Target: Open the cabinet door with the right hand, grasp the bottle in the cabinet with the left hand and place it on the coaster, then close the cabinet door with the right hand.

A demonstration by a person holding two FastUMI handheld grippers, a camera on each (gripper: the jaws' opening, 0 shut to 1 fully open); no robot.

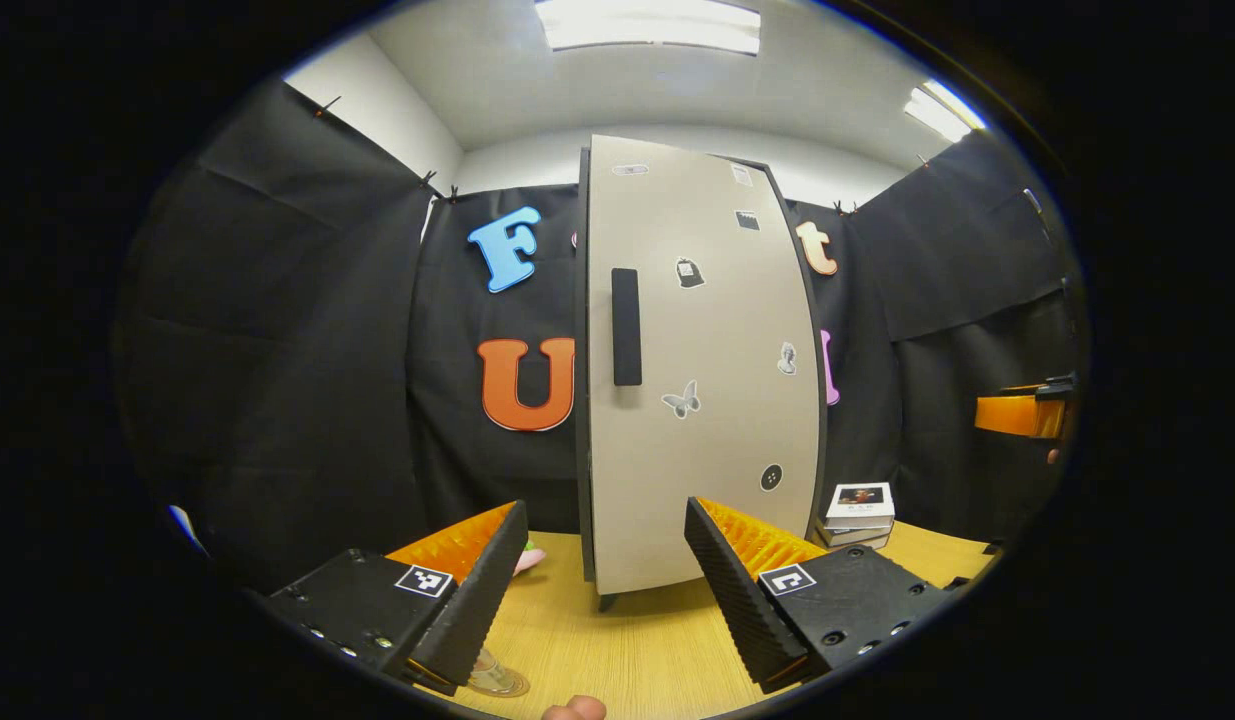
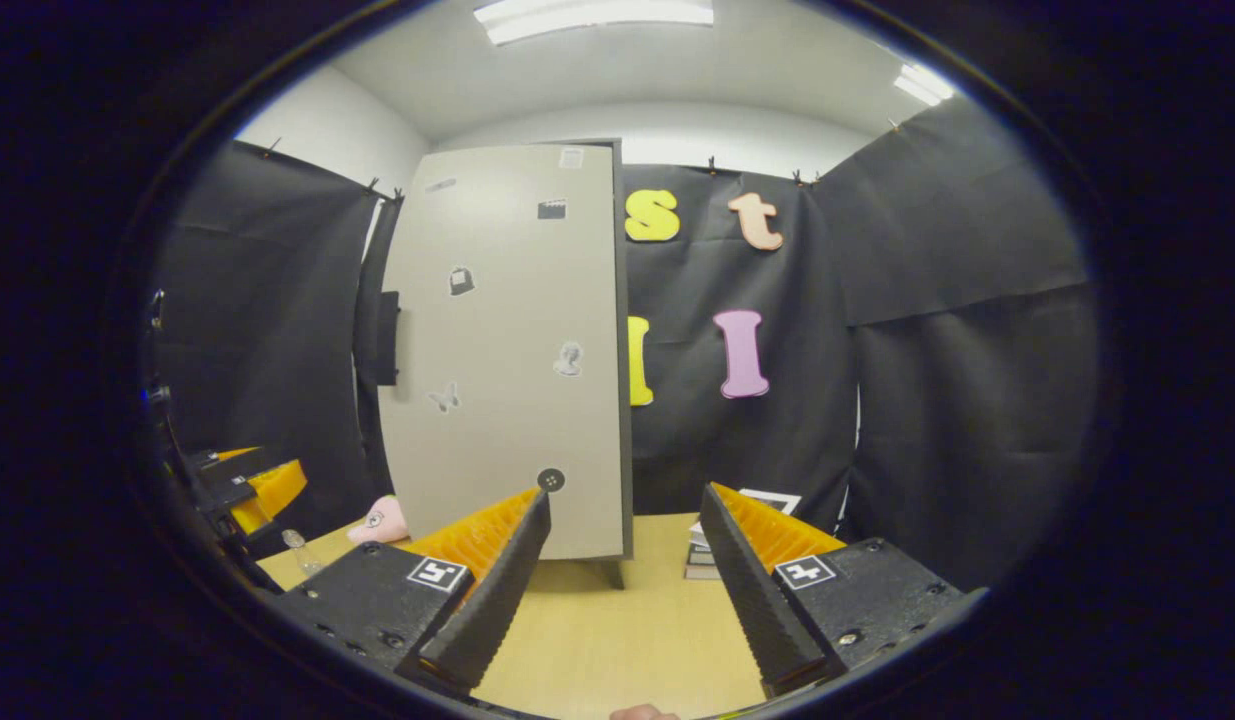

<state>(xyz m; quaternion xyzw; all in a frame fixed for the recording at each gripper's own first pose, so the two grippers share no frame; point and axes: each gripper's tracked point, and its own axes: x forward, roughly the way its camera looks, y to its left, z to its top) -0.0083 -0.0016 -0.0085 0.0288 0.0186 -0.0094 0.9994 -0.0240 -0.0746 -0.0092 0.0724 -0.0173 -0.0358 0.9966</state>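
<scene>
On the far side of the pale wooden desk (image 1: 617, 660) stands the tall beige cabinet (image 1: 707, 400), door closed, its black bar handle (image 1: 627, 327) on the left edge. Any bottle inside is hidden; a clear glass coaster (image 1: 497, 682) lies near the left claw (image 1: 605, 590). Both the left and right claw (image 2: 625, 585) hang spread apart, gripping nothing. Pulling the handle askew could, I'd guess, rock the light cabinet.
</scene>
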